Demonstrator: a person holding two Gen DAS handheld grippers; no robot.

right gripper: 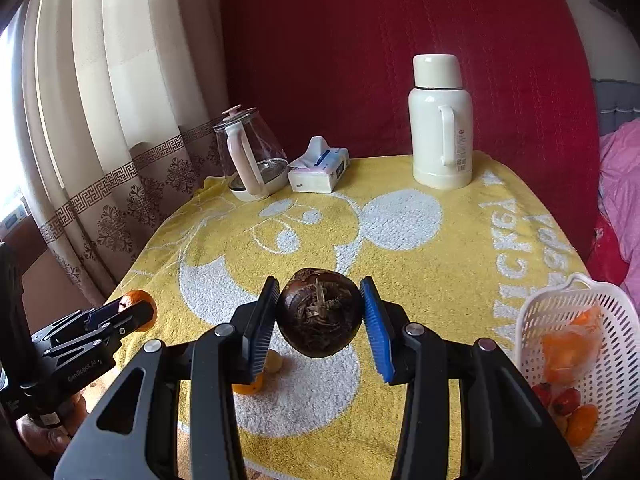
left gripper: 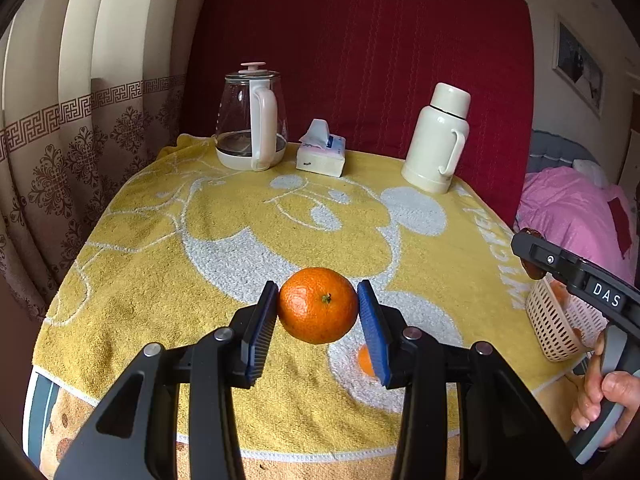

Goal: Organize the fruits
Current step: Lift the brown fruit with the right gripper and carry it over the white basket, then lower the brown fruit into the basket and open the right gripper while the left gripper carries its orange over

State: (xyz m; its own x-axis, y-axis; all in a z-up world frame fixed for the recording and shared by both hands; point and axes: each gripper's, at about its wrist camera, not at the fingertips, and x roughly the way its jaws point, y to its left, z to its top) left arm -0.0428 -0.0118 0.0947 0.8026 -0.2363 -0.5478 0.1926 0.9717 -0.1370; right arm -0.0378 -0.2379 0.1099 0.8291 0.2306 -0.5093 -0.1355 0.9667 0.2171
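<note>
While aloft over open towel [left gripper: 168, 240]: left gripper [left gripper: 318, 312] clamping tangerine [left gripper: 318, 304], right gripper [right gripper: 320, 314] clamping brown fruit [right gripper: 319, 312].

At the bench's [right gripper: 460, 280] far edge stand kettle [right gripper: 252, 156] left, tissue pack [right gripper: 318, 172] middle, flask [right gripper: 442, 120] right; the basket [right gripper: 576, 364] (fruit inside) sits near right.

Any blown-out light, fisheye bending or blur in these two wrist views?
Right wrist: window at far left blown out; white lattice basket stretched at the edge. Left wrist: beige patterned curtain bows; round orange mandarin sharp. Neither shows motion blur.
</note>
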